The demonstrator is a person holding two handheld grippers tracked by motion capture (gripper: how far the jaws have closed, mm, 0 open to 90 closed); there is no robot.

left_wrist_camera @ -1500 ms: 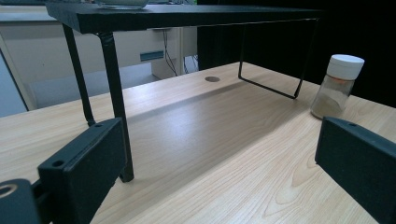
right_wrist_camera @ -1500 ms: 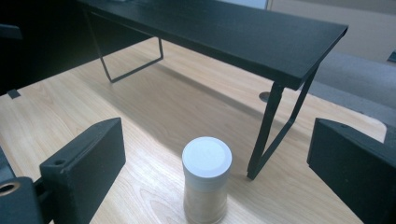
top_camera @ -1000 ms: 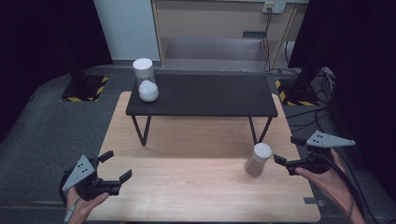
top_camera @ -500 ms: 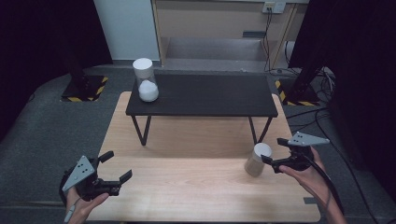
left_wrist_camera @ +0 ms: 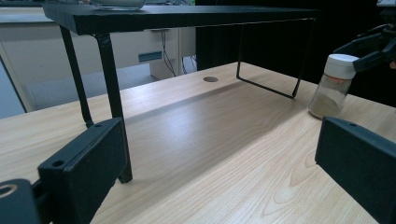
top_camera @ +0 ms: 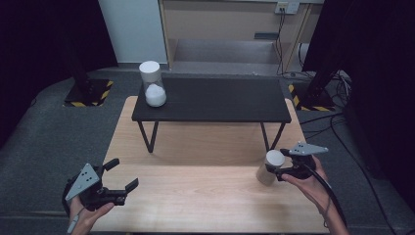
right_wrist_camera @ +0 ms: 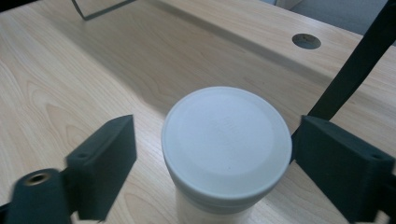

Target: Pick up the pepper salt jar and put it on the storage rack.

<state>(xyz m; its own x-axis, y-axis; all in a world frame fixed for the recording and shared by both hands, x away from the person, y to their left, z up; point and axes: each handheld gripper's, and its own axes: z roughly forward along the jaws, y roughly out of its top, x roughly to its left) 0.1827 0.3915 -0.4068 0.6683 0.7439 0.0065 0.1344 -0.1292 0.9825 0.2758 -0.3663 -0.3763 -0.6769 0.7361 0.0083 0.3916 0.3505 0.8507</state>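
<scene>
A small jar (top_camera: 266, 175) with a white lid and pale powder stands on the wooden table (top_camera: 195, 200) at the right, in front of the black shelf's leg. My right gripper (top_camera: 277, 165) straddles the jar's lid (right_wrist_camera: 226, 135). Its jaws have just been closing, with the lid between them and thin gaps still showing on both sides. In the left gripper view the jar (left_wrist_camera: 334, 86) stands far right with the right gripper (left_wrist_camera: 369, 49) at its cap. My left gripper (top_camera: 123, 174) rests open over the table's front left corner, nothing between its pads (left_wrist_camera: 88, 163).
A low black shelf (top_camera: 215, 100) on thin wire legs spans the back of the table. A taller clear jar (top_camera: 151, 85) with white contents stands on its left end. A cable hole (right_wrist_camera: 306, 41) sits in the tabletop beyond the jar.
My right gripper moved left and down from beside the jar until its jaws came around the lid, and they narrowed. The left gripper and the jar kept still.
</scene>
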